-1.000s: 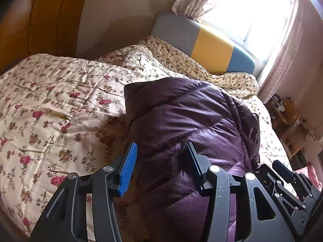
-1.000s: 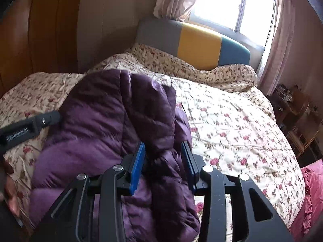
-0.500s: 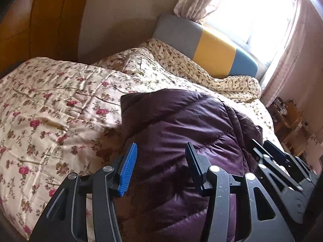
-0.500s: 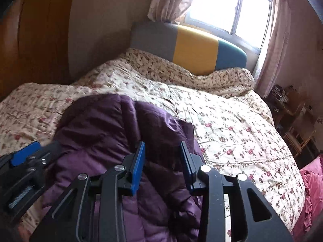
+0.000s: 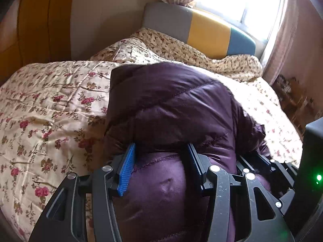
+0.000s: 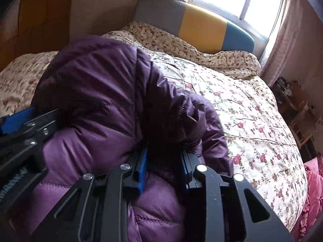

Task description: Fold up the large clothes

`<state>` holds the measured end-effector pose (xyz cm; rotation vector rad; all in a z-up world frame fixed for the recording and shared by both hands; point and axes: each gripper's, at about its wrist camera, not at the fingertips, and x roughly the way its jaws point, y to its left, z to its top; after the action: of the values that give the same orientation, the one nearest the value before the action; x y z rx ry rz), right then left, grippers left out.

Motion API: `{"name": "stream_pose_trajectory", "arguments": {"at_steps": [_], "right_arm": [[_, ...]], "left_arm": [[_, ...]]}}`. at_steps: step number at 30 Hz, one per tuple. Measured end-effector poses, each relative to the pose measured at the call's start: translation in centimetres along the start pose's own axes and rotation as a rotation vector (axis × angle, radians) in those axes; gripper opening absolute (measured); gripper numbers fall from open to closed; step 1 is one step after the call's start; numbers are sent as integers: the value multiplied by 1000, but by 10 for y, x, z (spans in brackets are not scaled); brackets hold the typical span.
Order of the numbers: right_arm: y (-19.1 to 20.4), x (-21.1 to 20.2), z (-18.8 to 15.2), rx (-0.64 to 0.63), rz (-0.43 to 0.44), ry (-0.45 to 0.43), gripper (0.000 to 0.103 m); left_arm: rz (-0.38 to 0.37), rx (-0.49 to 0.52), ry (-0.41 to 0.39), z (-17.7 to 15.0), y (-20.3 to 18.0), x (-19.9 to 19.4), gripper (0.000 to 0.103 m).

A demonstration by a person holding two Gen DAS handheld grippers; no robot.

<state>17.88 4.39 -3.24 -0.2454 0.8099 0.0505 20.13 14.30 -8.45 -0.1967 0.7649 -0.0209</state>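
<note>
A puffy purple quilted jacket (image 5: 171, 104) (image 6: 97, 84) lies bunched on a floral bedspread (image 5: 50, 100) (image 6: 252, 121). My left gripper (image 5: 160, 147) pinches a thick bulge of the jacket's near part, and the fabric swells up between its blue pads. Just to its right, my right gripper (image 6: 164, 151) has a dark fold of the jacket between its pads, and its jaws are closing on that fold. Each gripper shows at the edge of the other's view, close alongside. The jacket hides the fingertips in both views.
A grey, yellow and blue headboard (image 5: 208, 32) stands at the far end under a bright window with curtains. Wooden panelling (image 5: 36, 24) lines the left wall. Wooden furniture (image 5: 292, 96) stands to the right of the bed, and pink fabric (image 6: 315, 191) lies at the bed's right edge.
Both grippers have sunk and moved forward onto the jacket, which now fills more of each view. The right gripper's jaws have narrowed on the fold. The two grippers have come closer together.
</note>
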Motion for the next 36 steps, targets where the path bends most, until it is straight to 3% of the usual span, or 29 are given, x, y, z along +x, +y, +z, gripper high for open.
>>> {"name": "stream_pose_trajectory", "arguments": {"at_steps": [11, 12, 16, 19, 20, 21, 24, 36], "right_arm": [[-13, 13, -13, 59, 107, -32, 26], [-16, 11, -11, 59, 115, -35, 26], [-27, -3, -8, 70, 149, -53, 27], [-36, -15, -6, 81, 175, -64, 35], [-40, -20, -6, 87, 187, -74, 44], [-43, -26, -7, 90, 190, -82, 47], [-51, -38, -9, 93, 206, -89, 47], [-69, -69, -28, 93, 207, -91, 49]], "left_arm": [[47, 23, -12, -12, -2, 12, 50], [56, 20, -13, -11, -3, 7, 51], [91, -26, -36, -11, -2, -18, 71], [116, -26, -56, -14, -6, -35, 71], [126, -22, -66, -16, -7, -42, 71], [133, -22, -72, -17, -8, -47, 72], [145, -26, -104, -20, -11, -63, 77], [146, 5, -169, -33, -35, -102, 77]]}}
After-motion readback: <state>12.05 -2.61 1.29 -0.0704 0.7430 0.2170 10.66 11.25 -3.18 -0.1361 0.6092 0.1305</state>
